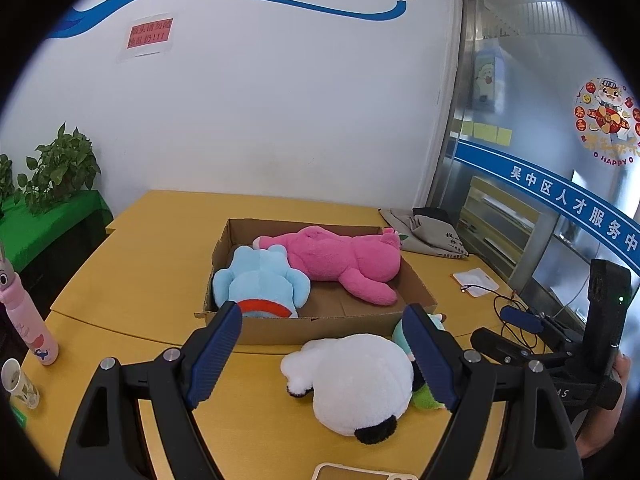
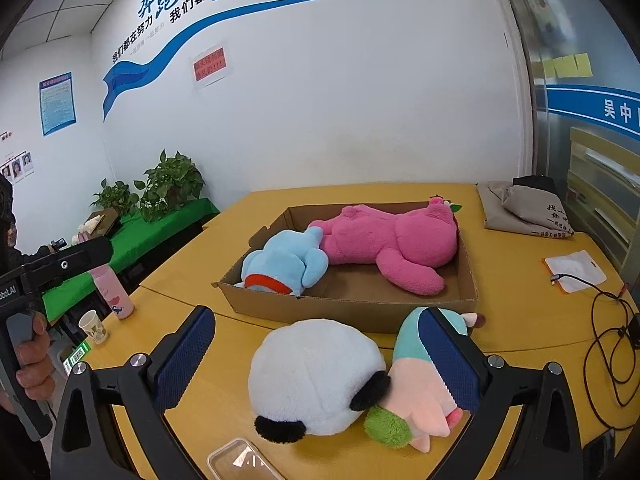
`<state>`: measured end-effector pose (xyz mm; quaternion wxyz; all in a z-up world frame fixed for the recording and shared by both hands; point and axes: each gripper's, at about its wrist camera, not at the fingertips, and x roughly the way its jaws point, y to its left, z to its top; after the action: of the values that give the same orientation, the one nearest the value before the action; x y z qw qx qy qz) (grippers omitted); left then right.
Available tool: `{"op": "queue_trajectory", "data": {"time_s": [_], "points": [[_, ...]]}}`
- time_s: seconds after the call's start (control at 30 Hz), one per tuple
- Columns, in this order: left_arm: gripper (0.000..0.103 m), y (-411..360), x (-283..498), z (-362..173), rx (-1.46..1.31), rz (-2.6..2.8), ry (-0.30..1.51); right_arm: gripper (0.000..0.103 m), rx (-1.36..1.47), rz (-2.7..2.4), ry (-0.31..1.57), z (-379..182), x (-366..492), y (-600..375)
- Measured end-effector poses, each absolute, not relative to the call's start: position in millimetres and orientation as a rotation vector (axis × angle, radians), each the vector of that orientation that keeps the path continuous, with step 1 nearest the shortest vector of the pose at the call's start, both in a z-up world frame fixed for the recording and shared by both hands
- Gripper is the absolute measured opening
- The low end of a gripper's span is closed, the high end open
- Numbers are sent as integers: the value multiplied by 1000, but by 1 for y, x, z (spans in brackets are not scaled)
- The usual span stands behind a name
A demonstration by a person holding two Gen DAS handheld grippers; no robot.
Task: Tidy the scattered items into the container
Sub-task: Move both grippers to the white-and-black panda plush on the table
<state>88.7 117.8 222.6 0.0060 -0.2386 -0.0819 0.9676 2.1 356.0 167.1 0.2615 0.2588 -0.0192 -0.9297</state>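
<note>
A shallow cardboard box (image 1: 344, 326) (image 2: 360, 312) stands on the yellow table and holds a pink plush (image 1: 340, 258) (image 2: 384, 240) and a light blue plush (image 1: 260, 280) (image 2: 288, 264). In front of the box lie a white panda plush (image 1: 356, 380) (image 2: 316, 376) and, touching its right side, a teal, pink and green plush (image 2: 420, 392) (image 1: 424, 394). My left gripper (image 1: 320, 360) is open, its jaws either side of the panda, above it. My right gripper (image 2: 320, 360) is open over both loose plushes. Neither holds anything.
A pink bottle (image 1: 30, 320) (image 2: 114, 288) and a paper cup (image 1: 20, 384) (image 2: 94, 326) stand at the table's left edge. A grey bag (image 1: 428, 228) (image 2: 524, 208), a white pouch (image 2: 574, 270) and black cables (image 2: 608, 344) lie at the right. A clear case (image 2: 240, 460) lies near the front edge.
</note>
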Motion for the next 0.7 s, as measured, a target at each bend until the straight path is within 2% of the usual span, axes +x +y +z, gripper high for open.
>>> {"op": "queue_trajectory", "data": {"time_s": [0.17,0.7], "points": [[82,121,87,208,-770,2967,-217,103,741,-2508,-35,154,1,356],[82,116,55,145,-967,2866,-298,103,862,-2525,120,120,-14,340]]}}
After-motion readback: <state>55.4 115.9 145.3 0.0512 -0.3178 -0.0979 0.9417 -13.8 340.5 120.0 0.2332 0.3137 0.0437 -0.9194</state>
